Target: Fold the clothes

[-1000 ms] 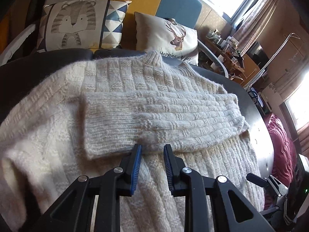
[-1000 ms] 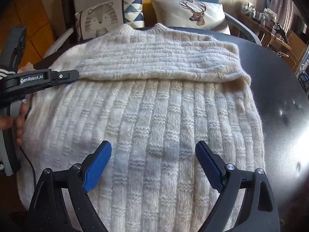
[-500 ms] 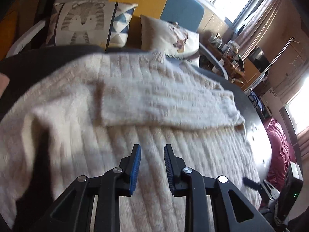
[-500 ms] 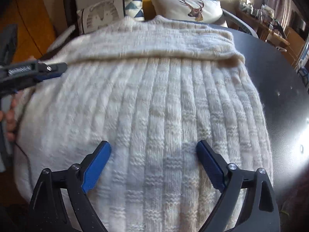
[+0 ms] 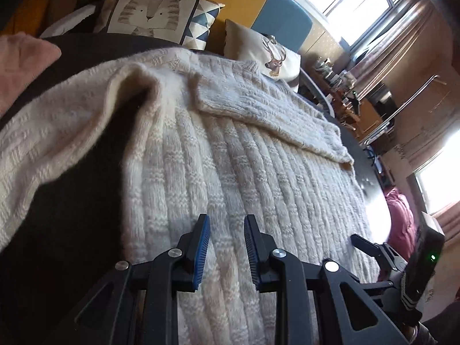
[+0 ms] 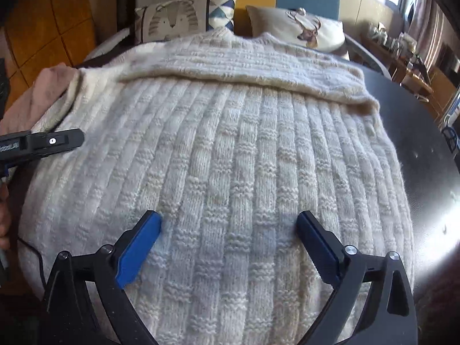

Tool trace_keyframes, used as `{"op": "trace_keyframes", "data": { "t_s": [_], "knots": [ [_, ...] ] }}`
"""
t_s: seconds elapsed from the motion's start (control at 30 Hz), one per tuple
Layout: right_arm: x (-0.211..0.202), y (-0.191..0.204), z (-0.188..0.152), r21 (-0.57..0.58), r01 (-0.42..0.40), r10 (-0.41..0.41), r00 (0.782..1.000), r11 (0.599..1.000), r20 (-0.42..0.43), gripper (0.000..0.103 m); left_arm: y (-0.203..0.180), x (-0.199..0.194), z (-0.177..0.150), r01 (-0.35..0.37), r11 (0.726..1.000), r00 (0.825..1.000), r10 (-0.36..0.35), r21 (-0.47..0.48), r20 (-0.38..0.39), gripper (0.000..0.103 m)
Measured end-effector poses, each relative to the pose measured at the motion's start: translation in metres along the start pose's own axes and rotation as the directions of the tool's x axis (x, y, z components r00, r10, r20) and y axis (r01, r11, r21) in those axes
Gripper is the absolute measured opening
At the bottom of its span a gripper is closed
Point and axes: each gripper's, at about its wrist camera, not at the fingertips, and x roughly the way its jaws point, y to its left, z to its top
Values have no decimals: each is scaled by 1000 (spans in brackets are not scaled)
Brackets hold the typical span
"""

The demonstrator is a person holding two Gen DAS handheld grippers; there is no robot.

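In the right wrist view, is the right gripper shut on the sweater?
No, the right gripper stands wide open over the sweater, its pads gripping no fabric.

Two cushions (image 6: pixel 184 18) (tiger, deer), dark table (image 6: pixel 417 132)

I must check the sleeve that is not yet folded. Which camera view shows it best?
The left wrist view: the unfolded sleeve lies spread over the dark table, its whole width visible. The right wrist view shows only a bunched edge of it.
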Motion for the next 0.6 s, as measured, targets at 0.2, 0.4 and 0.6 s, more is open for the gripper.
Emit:
{"op": "trace_keyframes", "data": {
  "t_s": [0.2,0.4,0.6],
  "knots": [
    [-27,43,25,-103,-84,90,995,991,51,98,21,-54,-13,52,998,994,-48,-39,98,25],
    [-50,156,54,-408,-329,386,920,852,65,98,72,-154,-48,21,987,966,21,-160,259,25],
    [-50,276,52,-646,-474,577,815,599,-62,98,132,-241,-103,-126,930,908,249,-345,338,25]
  ]
}}
